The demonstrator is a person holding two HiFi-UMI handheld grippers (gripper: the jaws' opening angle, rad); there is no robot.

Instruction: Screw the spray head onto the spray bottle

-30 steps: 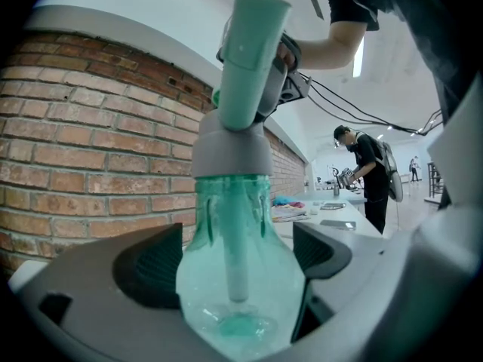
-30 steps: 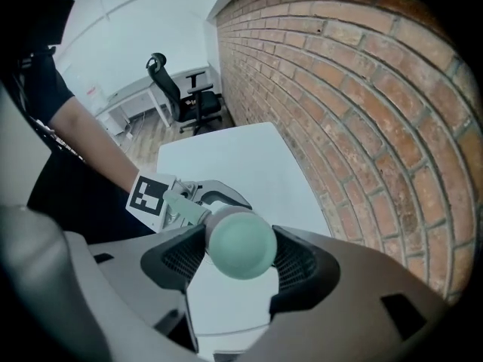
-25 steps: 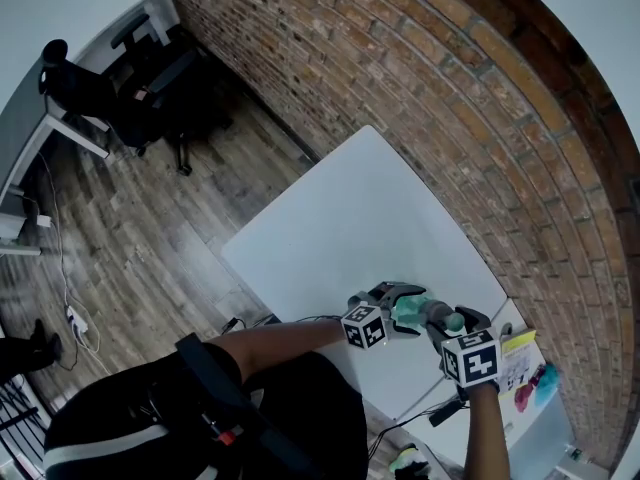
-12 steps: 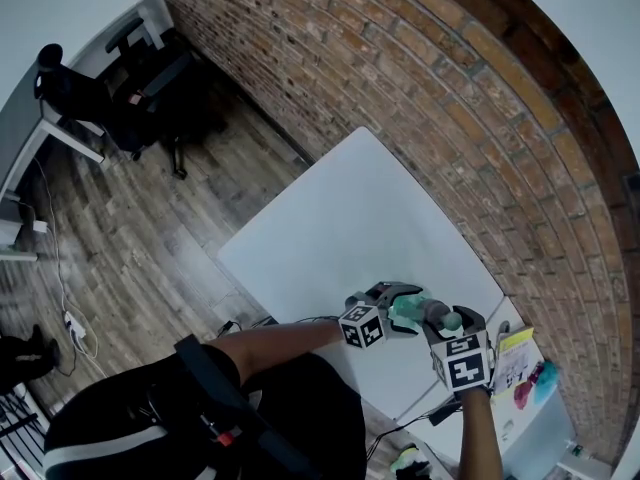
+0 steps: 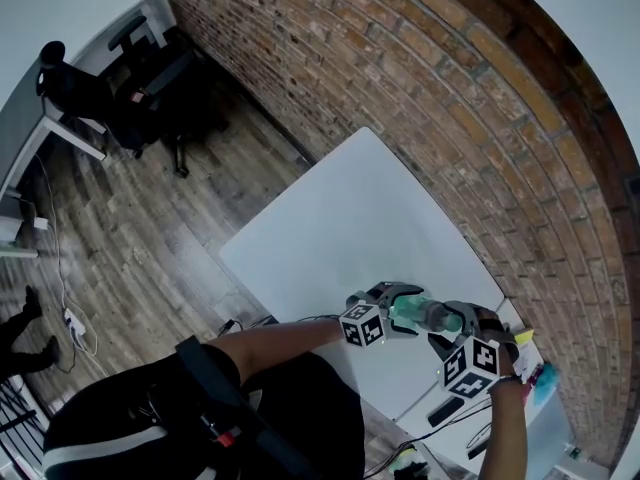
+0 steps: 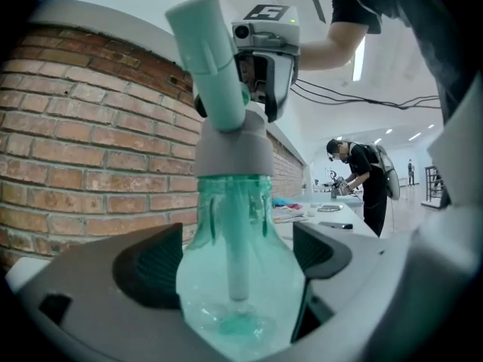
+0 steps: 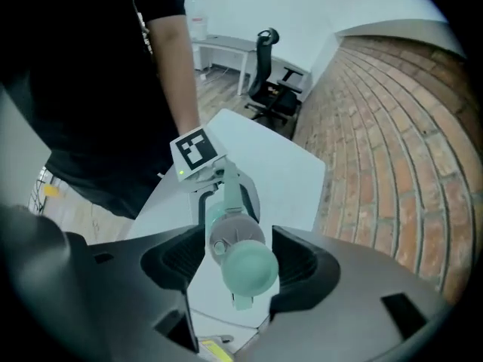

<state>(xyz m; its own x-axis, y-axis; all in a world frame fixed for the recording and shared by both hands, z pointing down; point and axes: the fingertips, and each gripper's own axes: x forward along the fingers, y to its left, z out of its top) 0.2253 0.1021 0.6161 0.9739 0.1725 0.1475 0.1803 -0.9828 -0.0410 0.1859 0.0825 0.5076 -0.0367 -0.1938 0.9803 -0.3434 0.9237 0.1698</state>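
Note:
A translucent teal spray bottle [image 5: 418, 314] [image 6: 238, 285] stands upright between my left gripper's [image 5: 402, 308] [image 6: 235, 259] pads, which press its wide belly from both sides over the near corner of the white table [image 5: 350, 218]. The spray head [image 5: 448, 319] [image 6: 230, 145], a grey collar with a teal nozzle, sits on the bottle's neck. My right gripper [image 5: 452, 328] [image 7: 238, 259] points down from above with its jaws on either side of the spray head [image 7: 245, 266]. Slim gaps show between its pads and the head.
A brick wall [image 5: 450, 98] runs along the table's far side. A second table [image 5: 540, 423] with colourful items lies to the right. A black object [image 5: 445, 411] sits at the near edge. Office chairs [image 5: 150, 88] stand far left. A person [image 6: 362, 179] works in the background.
My right gripper has rolled about its own axis over the spray head, and its marker cube has swung round to the right. The left gripper and the bottle have stayed still.

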